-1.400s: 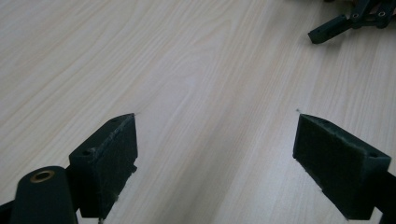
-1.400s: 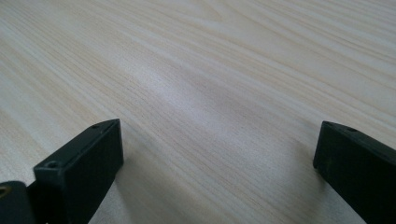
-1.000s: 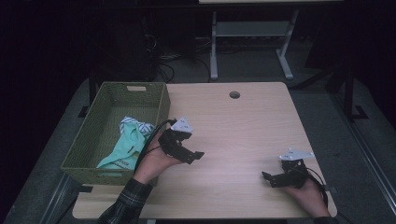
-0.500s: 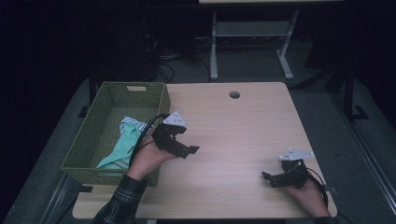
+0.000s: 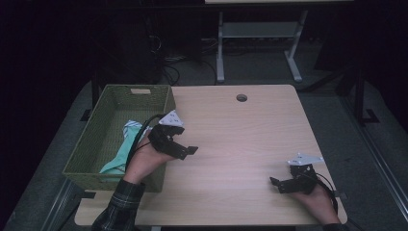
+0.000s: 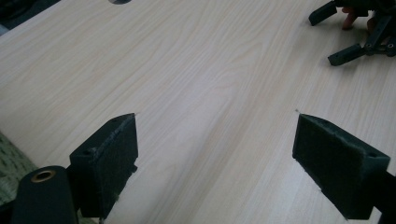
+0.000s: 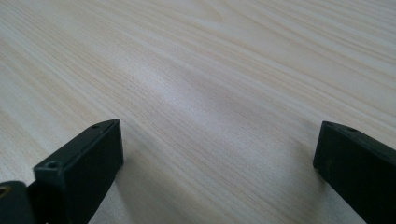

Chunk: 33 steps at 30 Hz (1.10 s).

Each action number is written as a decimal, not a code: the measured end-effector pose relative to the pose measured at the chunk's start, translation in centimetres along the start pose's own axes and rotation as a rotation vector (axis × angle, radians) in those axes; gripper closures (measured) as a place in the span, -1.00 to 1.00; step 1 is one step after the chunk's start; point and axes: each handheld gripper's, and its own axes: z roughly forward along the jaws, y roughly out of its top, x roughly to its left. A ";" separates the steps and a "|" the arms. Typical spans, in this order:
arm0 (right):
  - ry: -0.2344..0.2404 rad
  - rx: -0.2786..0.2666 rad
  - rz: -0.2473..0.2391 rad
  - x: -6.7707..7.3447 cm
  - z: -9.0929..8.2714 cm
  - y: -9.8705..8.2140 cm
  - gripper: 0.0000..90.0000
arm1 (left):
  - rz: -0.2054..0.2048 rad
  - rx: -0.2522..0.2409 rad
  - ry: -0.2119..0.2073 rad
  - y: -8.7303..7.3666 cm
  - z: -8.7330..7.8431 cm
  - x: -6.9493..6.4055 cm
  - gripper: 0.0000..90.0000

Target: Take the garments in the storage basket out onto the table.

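Left gripper (image 5: 185, 150) at tabletop (image 5: 240, 139) left edge, beside basket (image 5: 115, 103) holding cloth (image 5: 126, 144); jaws spread, empty. Right gripper (image 5: 279, 184) near front-right corner, jaws likewise apart, empty.

A: What marks the left tool (image 5: 185, 153)?
B: A black frame with a pale grey three-cornered plate on top, dotted with small dark marks, and a black cable looping back from it. The sleeve behind it is dark plaid, green with lighter lines.

A: And seen close, in its own view?
B: Two blocky black jaws faced with rough dark pads (image 6: 108, 156), a small screw hole in each, and a brass-ringed hole at the lower left.

A: The right tool (image 5: 283, 185)?
B: The same black build, grey plate and black cable; its jaws are plain black blocks with small holes
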 end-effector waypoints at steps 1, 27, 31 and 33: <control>0.000 0.000 0.000 0.0 0.0 0.0 -0.98 | -0.001 -0.001 0.001 -0.1 -0.1 0.1 -0.70; 0.000 0.000 0.000 0.0 0.0 0.0 -0.98 | -0.068 -0.030 0.080 -2.0 -3.4 2.6 -0.70; 0.001 0.000 0.000 0.0 0.0 0.0 -0.98 | -0.072 -0.031 0.084 -2.2 -3.7 2.8 -0.70; 0.000 0.000 0.000 0.0 0.0 0.0 -0.98 | -0.079 -0.032 0.090 -2.4 -3.9 3.1 -0.70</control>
